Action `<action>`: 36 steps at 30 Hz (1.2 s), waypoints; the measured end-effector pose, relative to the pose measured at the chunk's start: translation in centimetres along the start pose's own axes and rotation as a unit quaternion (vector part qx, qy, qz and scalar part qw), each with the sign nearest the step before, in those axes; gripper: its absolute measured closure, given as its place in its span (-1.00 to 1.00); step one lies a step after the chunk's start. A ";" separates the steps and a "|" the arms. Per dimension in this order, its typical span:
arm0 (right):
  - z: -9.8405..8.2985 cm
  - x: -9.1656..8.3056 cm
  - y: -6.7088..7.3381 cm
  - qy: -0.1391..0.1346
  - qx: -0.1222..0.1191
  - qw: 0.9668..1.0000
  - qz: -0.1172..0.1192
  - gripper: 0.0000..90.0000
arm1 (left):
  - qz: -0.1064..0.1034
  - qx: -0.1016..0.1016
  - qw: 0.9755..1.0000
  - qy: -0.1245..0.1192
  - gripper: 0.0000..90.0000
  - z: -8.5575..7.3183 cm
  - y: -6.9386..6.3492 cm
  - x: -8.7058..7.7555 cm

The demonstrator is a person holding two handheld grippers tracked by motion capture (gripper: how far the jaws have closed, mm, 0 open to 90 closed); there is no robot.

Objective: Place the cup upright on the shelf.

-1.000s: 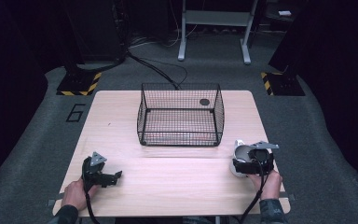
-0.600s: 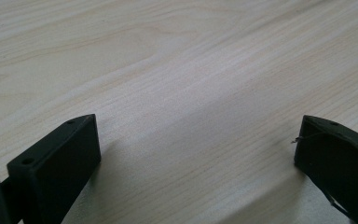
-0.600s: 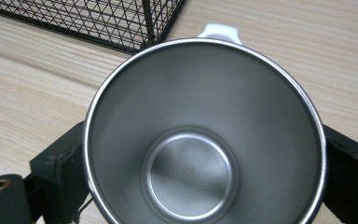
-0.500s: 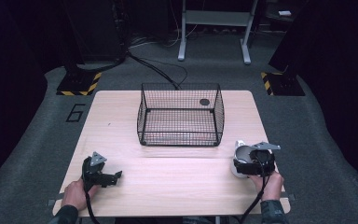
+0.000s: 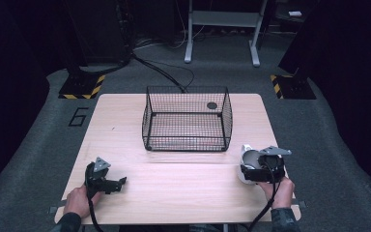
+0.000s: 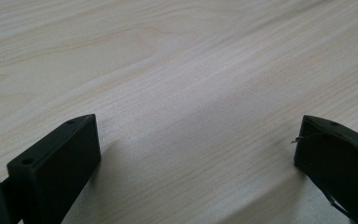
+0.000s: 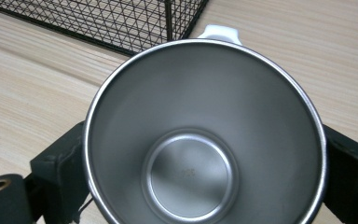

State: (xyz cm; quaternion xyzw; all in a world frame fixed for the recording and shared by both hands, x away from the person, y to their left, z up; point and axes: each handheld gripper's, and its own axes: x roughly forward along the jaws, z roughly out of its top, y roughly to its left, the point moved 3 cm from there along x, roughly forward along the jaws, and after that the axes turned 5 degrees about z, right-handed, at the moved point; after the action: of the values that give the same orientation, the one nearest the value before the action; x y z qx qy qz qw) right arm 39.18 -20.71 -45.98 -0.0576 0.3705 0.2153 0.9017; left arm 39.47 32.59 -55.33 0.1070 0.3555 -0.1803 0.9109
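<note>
Right gripper point(image 5: 249, 166) sits at the table's point(image 5: 183, 193) near right, about 4 o'clock from centre. Its jaws stand wide, one on each side of a steel cup point(image 7: 205, 135), pressing the cup's outer wall; the cup is in their hold. In the right gripper view the cup's mouth faces the camera, bare metal floor visible, nothing inside. A white handle tab point(image 7: 219, 31) peeks over the rim at 12 o'clock in that view.

Basket point(image 5: 187, 118): black wire, open top, at table centre toward the far edge. From the cup it lies at roughly 10 to 11 o'clock, near but apart; in the right gripper view its near corner shows just past the cup's rim at 11 o'clock. A small dark disc point(image 5: 212, 105) lies at the basket's far right; whether it is inside the basket or on the table behind it, cannot tell.

Left gripper point(image 5: 117, 183): near left, about 8 o'clock from centre, low over bare wood. Jaws wide apart, nothing between them.

Judgement: the right hand is the one placed for the work. The likely move is cup into basket, a lift up and over the near right wall toward 11 o'clock. The cup's axis runs along the jaws, so its tilt follows the hand. Clearing the rim wire is the main concern.
</note>
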 end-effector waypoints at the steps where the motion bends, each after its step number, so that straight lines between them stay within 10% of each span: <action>1: 0.1 0.0 0.1 -0.001 0.000 1.000 0.000 -0.86 | 0.000 0.000 1.000 -0.001 -1.00 0.0 0.0 0.0; 36: 2.8 0.1 3.9 -0.003 -0.045 0.997 0.057 -0.86 | 0.000 0.000 1.000 0.000 -1.00 0.0 0.0 0.0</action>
State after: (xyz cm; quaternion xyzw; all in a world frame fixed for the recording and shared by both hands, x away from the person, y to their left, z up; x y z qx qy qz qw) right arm 39.42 -16.43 -43.81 -0.0764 0.3599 0.2831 0.8857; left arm 39.47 32.59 -55.33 0.1068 0.3555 -0.1804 0.9109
